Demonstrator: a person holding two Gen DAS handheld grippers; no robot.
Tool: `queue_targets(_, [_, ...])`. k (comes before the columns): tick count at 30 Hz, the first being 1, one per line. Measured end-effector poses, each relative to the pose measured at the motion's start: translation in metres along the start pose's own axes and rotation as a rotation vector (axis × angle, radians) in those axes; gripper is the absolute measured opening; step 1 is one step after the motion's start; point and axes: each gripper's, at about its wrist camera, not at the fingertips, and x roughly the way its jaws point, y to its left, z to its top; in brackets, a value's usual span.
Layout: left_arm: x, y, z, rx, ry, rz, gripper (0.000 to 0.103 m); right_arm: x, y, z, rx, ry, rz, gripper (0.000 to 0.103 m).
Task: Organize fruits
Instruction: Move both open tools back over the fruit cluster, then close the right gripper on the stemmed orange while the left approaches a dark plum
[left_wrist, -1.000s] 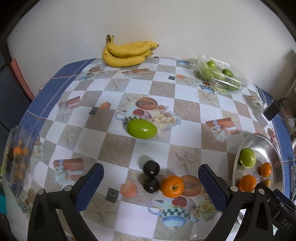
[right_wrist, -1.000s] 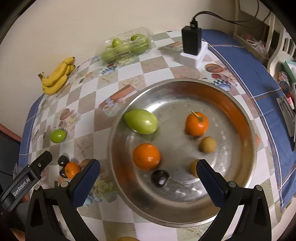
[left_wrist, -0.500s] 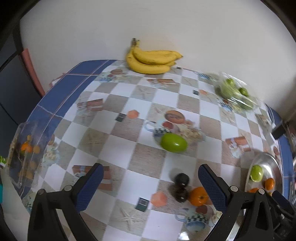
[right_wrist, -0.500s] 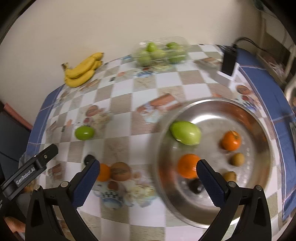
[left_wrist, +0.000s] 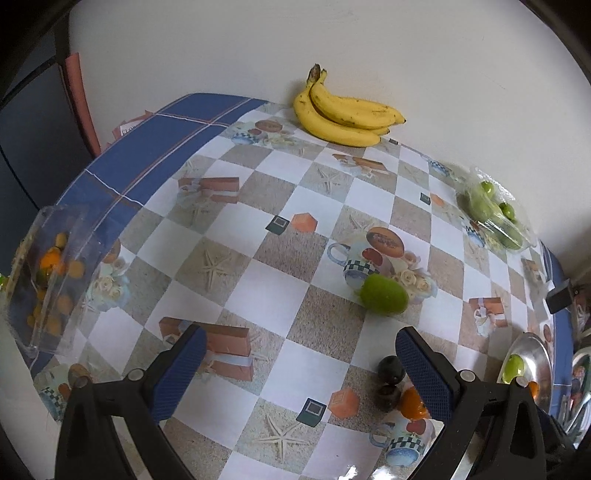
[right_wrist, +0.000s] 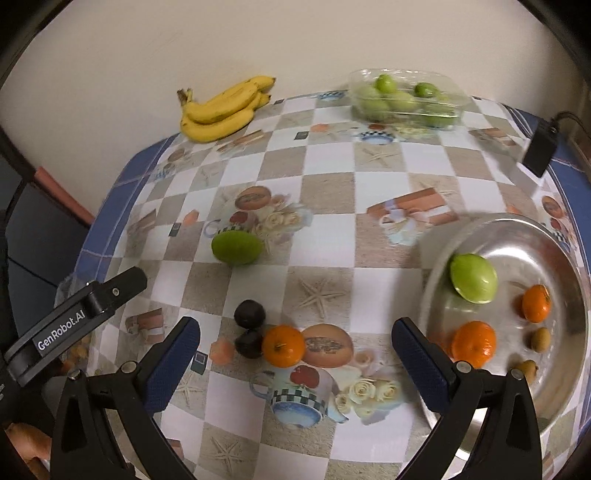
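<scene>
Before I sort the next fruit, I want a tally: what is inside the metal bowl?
In the metal bowl: one green fruit, two oranges, and two small brownish fruits. The right gripper's finger covers the bowl's near-left part.

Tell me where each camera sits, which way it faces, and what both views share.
Left wrist: rides the left gripper, looking forward and down over the table toward the wall and bananas; its own blue-padded jaws, open and empty, show below.
Right wrist: rides the right gripper, facing the same wall, with the steel bowl on the right; its open jaws show, plus the left gripper's body at the left edge.
Shared: bananas, green fruit on the table, two dark fruits, orange, clear box of green fruit, bowl.
</scene>
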Motion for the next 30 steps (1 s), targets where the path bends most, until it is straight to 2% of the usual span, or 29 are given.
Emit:
queue_targets(5, [0.011,-0.004,-0.003,0.003,0.042,-0.010,0.103,0.017,0.004,0.000,-0.006,0.042,0.001,0.103])
queue_targets(12, [0.040,-0.006,-0.013,-0.033,0.150,-0.030,0.103,0.042,0.004,-0.008,-0.020,0.114,-0.005,0.101])
queue_targets(14, [0.049,-0.007,-0.016,-0.044,0.183,-0.038,0.103,0.045,0.004,-0.010,-0.021,0.125,-0.005,0.089])
queue_targets(16, [0.055,-0.007,-0.019,-0.056,0.209,-0.052,0.103,0.049,0.004,-0.011,-0.020,0.135,0.002,0.082])
queue_targets(18, [0.060,-0.008,-0.022,-0.063,0.231,-0.067,0.102,0.051,0.004,-0.012,-0.021,0.144,0.009,0.080])
queue_targets(20, [0.063,-0.009,-0.023,-0.069,0.246,-0.078,0.102,0.054,0.005,-0.013,-0.020,0.151,0.017,0.067])
queue_targets(22, [0.064,-0.009,-0.025,-0.078,0.256,-0.092,0.102,0.054,0.005,-0.013,-0.015,0.155,0.030,0.060])
queue_targets(24, [0.064,-0.010,-0.026,-0.087,0.263,-0.112,0.100,0.056,0.005,-0.013,-0.017,0.159,0.031,0.058])
queue_targets(27, [0.063,-0.011,-0.026,-0.081,0.261,-0.114,0.099,0.058,0.006,-0.014,-0.017,0.167,0.034,0.047])
queue_targets(30, [0.063,-0.011,-0.026,-0.081,0.262,-0.120,0.098,0.060,0.006,-0.015,-0.013,0.172,0.033,0.047])
